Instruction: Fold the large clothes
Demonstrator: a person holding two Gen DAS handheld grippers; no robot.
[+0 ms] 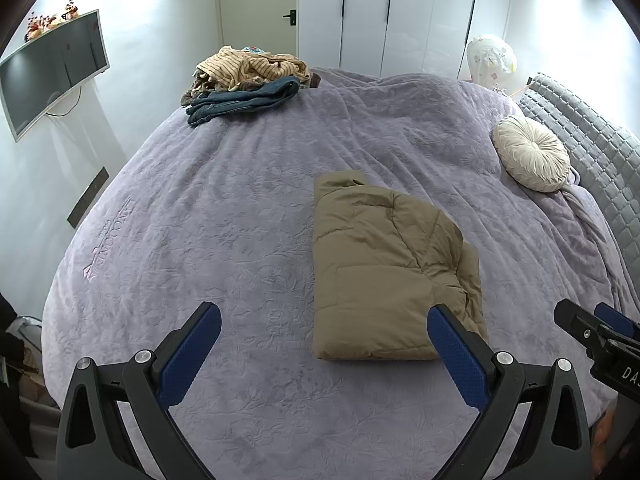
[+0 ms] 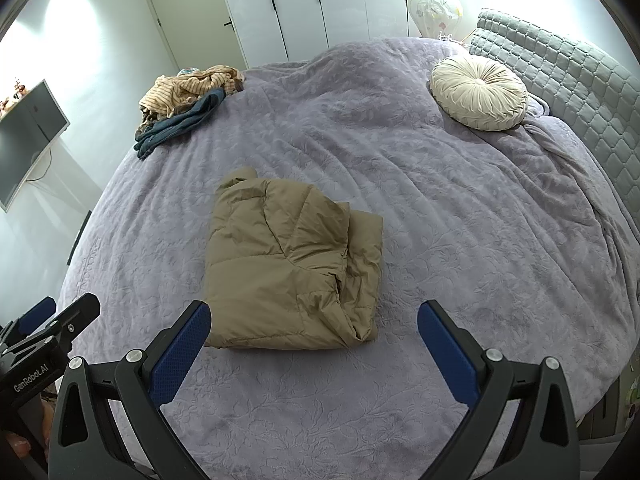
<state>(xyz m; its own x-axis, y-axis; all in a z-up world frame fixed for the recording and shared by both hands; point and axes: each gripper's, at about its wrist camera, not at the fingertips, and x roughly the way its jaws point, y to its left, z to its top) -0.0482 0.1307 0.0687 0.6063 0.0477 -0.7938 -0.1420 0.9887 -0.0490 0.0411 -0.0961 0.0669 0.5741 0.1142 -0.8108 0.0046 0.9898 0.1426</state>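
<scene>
Two grippers hover side by side above the near edge of a bed, and both stand spread wide with nothing between their blue pads. The left gripper [image 1: 324, 316] has its right finger just overlapping the near right corner of a folded tan puffer jacket [image 1: 384, 272] in its own view; whether it touches the fabric I cannot tell. The right gripper [image 2: 314, 312] has its left finger at the jacket's [image 2: 292, 268] near left corner, so the jacket lies ahead of both tongs, between them, on the lavender embossed bedspread [image 1: 240, 208]. It is folded into a thick, roughly rectangular bundle (the collar end points away from the tongs, and a looser layer bulges out along its right side).

Well beyond the jacket, ahead and to the left of both tongs, a heap of unfolded clothes sits at the far edge of the bed: a beige striped garment [image 1: 252, 66] on top of dark blue jeans [image 1: 244, 102]. Ahead and to the right, a round cream pleated cushion [image 2: 478, 94] rests against the grey quilted headboard [image 2: 580, 80]. A wall-mounted television [image 1: 48, 76] hangs far to the left, and white wardrobe doors [image 1: 384, 12] stand behind the bed. Each wrist view catches the tip of the other gripper at its edge.
</scene>
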